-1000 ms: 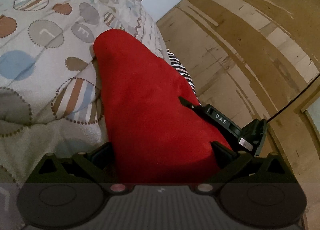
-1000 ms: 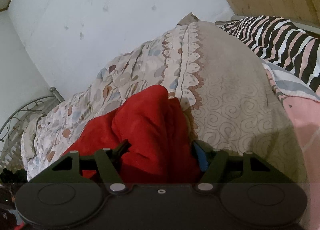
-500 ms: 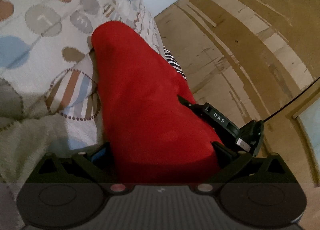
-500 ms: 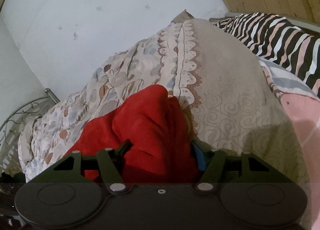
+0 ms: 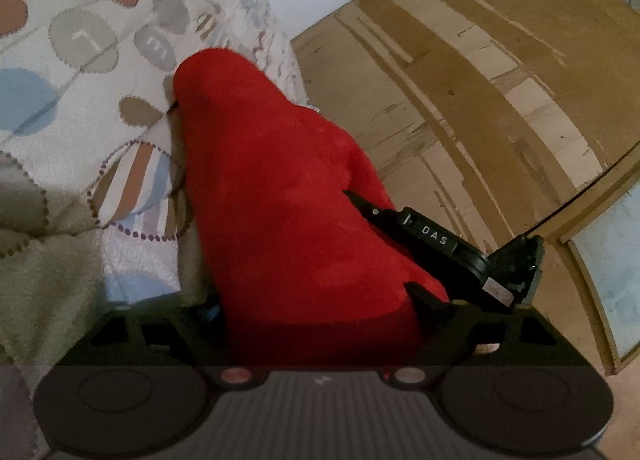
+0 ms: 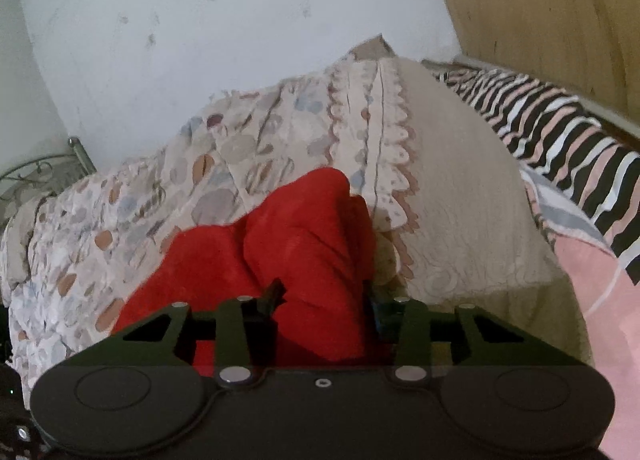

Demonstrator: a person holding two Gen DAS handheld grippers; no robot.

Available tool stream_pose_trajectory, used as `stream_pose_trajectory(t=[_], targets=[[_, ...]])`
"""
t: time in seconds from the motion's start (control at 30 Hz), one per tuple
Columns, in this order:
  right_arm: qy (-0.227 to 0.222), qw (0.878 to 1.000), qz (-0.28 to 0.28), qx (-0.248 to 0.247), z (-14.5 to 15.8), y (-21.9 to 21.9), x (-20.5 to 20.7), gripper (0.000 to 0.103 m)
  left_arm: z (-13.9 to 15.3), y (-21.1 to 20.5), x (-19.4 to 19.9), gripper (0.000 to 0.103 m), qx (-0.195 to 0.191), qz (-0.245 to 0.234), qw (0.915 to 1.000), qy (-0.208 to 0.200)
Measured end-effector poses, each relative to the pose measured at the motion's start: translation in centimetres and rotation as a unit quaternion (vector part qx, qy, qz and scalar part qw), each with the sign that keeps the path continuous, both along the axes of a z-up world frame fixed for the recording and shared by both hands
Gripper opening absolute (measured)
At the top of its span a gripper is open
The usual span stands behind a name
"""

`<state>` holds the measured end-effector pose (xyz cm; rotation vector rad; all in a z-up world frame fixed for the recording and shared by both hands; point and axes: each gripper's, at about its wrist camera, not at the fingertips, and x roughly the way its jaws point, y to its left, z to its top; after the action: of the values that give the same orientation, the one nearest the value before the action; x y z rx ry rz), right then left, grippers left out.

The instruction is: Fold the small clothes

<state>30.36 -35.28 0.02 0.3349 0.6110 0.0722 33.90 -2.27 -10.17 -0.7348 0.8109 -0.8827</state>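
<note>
Right wrist view: right tool [image 6: 322, 298] has narrowed and is closing on red garment [image 6: 304, 244], bunched on the bedspread [image 6: 460, 188] toward 12 o'clock; left tool [image 5: 316, 300], too, is closing around it, so a fold lift looks imminent.

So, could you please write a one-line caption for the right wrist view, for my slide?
Right gripper closing on a bunched red garment atop a patterned quilt on the bed.
</note>
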Motion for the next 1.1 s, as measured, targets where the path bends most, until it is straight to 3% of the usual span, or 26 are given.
stream_pose_trajectory(t=[0.27, 0.5, 0.77, 1.0, 1.1], targets=[[-0.059, 0.997, 0.023, -0.044, 4.1, 3.2, -1.7, 0.037, 2.0, 2.2, -1.7, 0.076, -0.011, 0.012, 0.9989, -0.044], [-0.089, 0.994, 0.056, -0.029, 6.9, 6.6, -1.7, 0.035, 4.7, 5.5, -3.2, 0.074, 0.007, 0.059, 0.9935, -0.097], [-0.132, 0.987, 0.093, -0.006, 9.0, 11.6, 1.0, 0.035, 6.6, 10.4, -3.2, 0.074, 0.006, 0.128, 0.9838, -0.125], [-0.129, 0.985, 0.115, 0.025, 7.8, 16.3, 5.1, 0.032, 8.4, 13.9, -2.2, 0.074, 0.077, 0.193, 0.9677, -0.142], [-0.117, 0.986, 0.115, 0.030, 6.4, 17.8, 6.9, 0.027, 8.1, 14.4, -0.8, 0.074, 0.134, 0.202, 0.9619, -0.126]])
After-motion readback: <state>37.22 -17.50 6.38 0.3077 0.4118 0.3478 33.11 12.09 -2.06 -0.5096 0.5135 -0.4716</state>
